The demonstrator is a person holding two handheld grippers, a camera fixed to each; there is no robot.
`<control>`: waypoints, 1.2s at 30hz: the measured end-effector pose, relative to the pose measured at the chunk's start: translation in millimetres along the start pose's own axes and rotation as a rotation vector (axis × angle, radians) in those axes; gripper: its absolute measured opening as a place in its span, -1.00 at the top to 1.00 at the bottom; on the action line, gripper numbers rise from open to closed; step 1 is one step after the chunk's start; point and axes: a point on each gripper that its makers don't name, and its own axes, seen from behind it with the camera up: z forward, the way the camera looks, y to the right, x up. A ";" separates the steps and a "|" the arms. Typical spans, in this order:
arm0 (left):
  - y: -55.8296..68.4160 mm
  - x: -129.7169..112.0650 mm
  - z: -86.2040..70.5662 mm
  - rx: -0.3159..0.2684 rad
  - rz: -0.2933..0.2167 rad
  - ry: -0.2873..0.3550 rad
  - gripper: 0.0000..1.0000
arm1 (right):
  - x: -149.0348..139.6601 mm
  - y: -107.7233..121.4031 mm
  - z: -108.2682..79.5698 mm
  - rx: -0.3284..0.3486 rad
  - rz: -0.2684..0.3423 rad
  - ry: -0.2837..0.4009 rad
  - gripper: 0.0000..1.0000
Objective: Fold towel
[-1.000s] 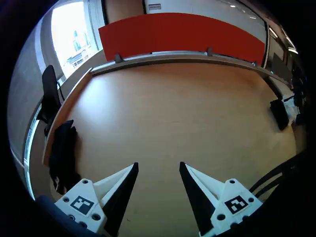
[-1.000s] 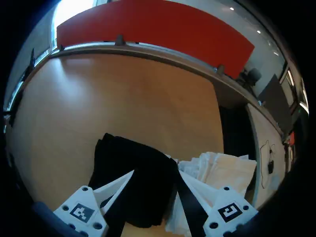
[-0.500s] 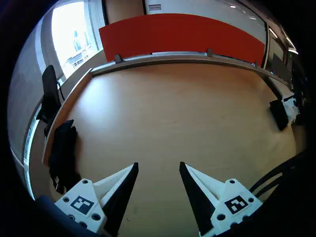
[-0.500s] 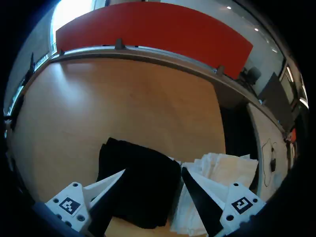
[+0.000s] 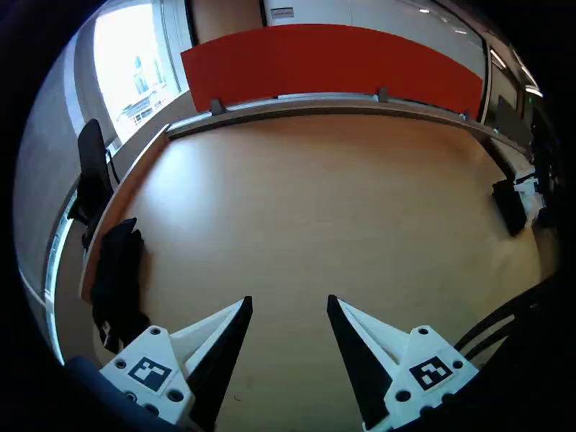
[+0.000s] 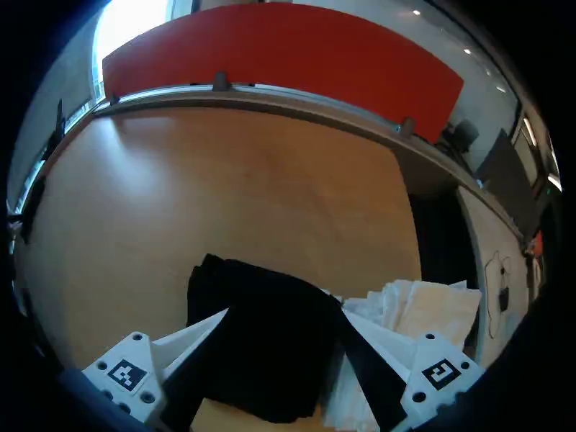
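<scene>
Hovering low over the black towel (image 6: pixel 266 360) with the right gripper (image 6: pixel 286 317), fingers spread wide to either side of the cloth, nothing pinched; cannot tell whether touching the fabric or just above it. Already folded into a compact, several-layer rectangle, lying flat on the wooden desk (image 6: pixel 216 194) near the front edge, just beside and partly against a pile of pale cloths (image 6: pixel 432 313) on the right. Holding the left gripper (image 5: pixel 288 299) well apart from all that, over bare desk, fingers parted too, gripping nothing. Farther off in the left gripper view: red partition (image 5: pixel 331 61) along the back edge, dark chair (image 5: pixel 90 165) and dark garment (image 5: pixel 115 273) off the left side, small dark item (image 5: pixel 509 207) near the right edge, too small to identify. Judging step: looks like the end of folding, towel squared up and let go, or else about to be repositioned; no loose flap visible to fold over. Judging next move: either backing the right gripper straight up and away without dragging the top layer, or, if another fold or a move is wanted, closing on a near edge through all layers so the stack does not splay, and keeping clear of the pale pile next to it. Left gripper likely needed only to pin the far side if lifting.
</scene>
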 end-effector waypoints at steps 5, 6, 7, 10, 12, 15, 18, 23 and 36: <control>-2.2 -4.0 -2.1 0.007 0.002 -0.006 -0.52 | -7.6 -0.8 8.5 0.006 0.006 -0.011 -1.00; -2.7 -4.9 -2.6 0.008 0.002 -0.007 -0.52 | -9.3 -0.6 10.3 0.007 0.007 -0.014 -1.00; -3.2 -5.9 -3.1 0.010 0.003 -0.009 -0.52 | -11.2 -0.6 12.2 0.008 0.009 -0.016 -1.00; -4.8 -9.1 -4.5 0.015 0.005 -0.015 -0.52 | -17.0 -0.4 18.1 0.010 0.015 -0.025 -1.00; -5.8 -11.1 -5.4 0.019 0.006 -0.018 -0.52 | -20.6 -0.3 22.3 0.011 0.019 -0.030 -1.00; -6.7 -13.0 -6.9 0.023 0.007 -0.021 -0.52 | -24.2 -0.5 28.2 0.012 0.022 -0.036 -1.00; -7.8 -14.8 -8.2 0.027 0.009 -0.024 -0.52 | -26.5 -0.5 33.1 0.012 0.023 -0.041 -1.00; -8.8 -15.1 -9.3 0.029 0.008 -0.024 -0.52 | -24.8 -0.9 32.4 0.009 0.020 -0.036 -1.00; -7.6 -8.9 -7.6 0.020 0.002 -0.010 -0.52 | -8.4 -1.6 15.9 0.006 0.017 0.003 -1.00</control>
